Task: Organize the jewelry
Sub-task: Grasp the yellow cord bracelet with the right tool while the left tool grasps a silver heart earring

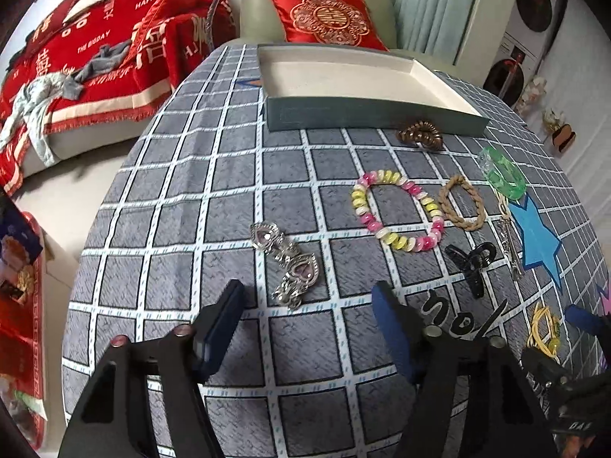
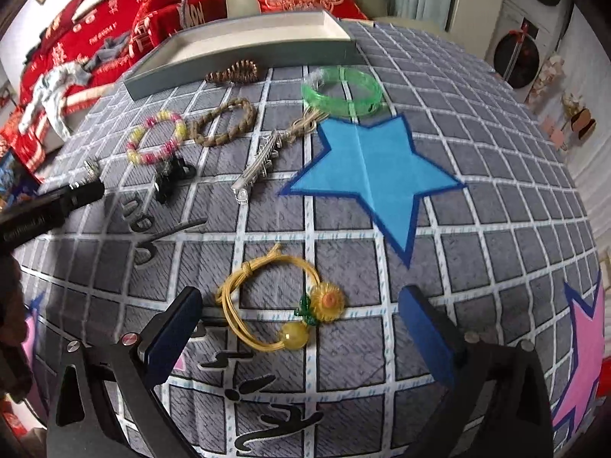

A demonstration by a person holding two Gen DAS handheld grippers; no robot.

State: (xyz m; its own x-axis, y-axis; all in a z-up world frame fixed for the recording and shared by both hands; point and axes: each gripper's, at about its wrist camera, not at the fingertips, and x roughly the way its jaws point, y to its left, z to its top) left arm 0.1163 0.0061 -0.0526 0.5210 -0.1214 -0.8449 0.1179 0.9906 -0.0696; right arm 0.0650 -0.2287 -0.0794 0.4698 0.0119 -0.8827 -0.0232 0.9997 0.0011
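My left gripper (image 1: 305, 294) hangs open over the checked tablecloth, its blue pads either side of a silver heart-link bracelet (image 1: 286, 263) without touching it. My right gripper (image 2: 299, 297) is open too, and a yellow hair tie with a sunflower charm (image 2: 282, 305) lies flat between its pads, untouched. Further back lie a pink-and-yellow bead bracelet (image 1: 397, 210), a braided tan ring (image 1: 462, 202), a green bangle (image 2: 341, 89), a brown spiral hair tie (image 1: 420, 133), a black claw clip (image 1: 473, 263) and a silver keychain (image 2: 263, 160). The shallow open box (image 1: 366, 114) stands at the table's far side with nothing in it.
The round table's edge (image 1: 114, 198) drops off on the left toward a sofa with a red blanket (image 1: 95, 57). A green chair with a red cushion (image 1: 324, 19) stands behind the box. A blue star (image 2: 366, 175) is printed on the cloth.
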